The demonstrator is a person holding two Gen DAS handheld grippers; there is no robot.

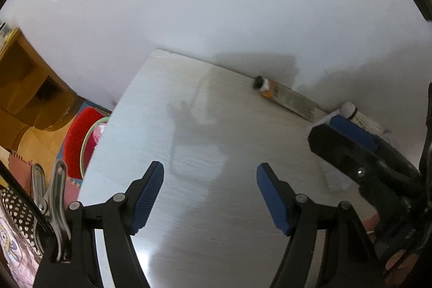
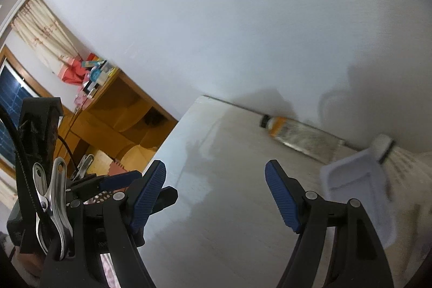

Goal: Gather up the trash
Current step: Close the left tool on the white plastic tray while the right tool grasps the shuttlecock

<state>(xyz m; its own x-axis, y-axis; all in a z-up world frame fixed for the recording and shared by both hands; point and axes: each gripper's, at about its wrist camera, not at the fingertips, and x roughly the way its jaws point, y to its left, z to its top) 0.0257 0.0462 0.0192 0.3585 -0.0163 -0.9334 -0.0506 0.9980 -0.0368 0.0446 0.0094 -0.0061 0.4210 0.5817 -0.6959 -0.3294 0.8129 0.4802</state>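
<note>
Both grippers are hanging over a pale table (image 1: 216,207) with their blue-padded jaws standing apart and nothing between them: the left gripper (image 1: 210,200) is aiming steeply down at bare tabletop, and the right gripper (image 2: 215,197) is looking more shallowly across it. The trash is lying along the far edge where the table meets the white wall (image 1: 216,4): a clear bottle (image 1: 283,95) with an orange band and a dark cap is lying on its side, and near it a shallow white tray (image 2: 359,190) and a white cylinder with a dark ring (image 2: 382,145) that looks like a second bottle. Judging from this, the step in hand is reaching for the first piece, and it is going best if the right gripper is coming onto the bottle across its body rather than along it, jaws wide, since a round bottle on its side is likely to roll toward the wall when nudged. The right view is showing the tray whole, plus a wooden shelf (image 2: 129,109) and a curtain (image 2: 43,29); the left view is hiding most of the tray behind the right gripper but is showing a red mat (image 1: 78,142) on the floor beside the table.
</note>
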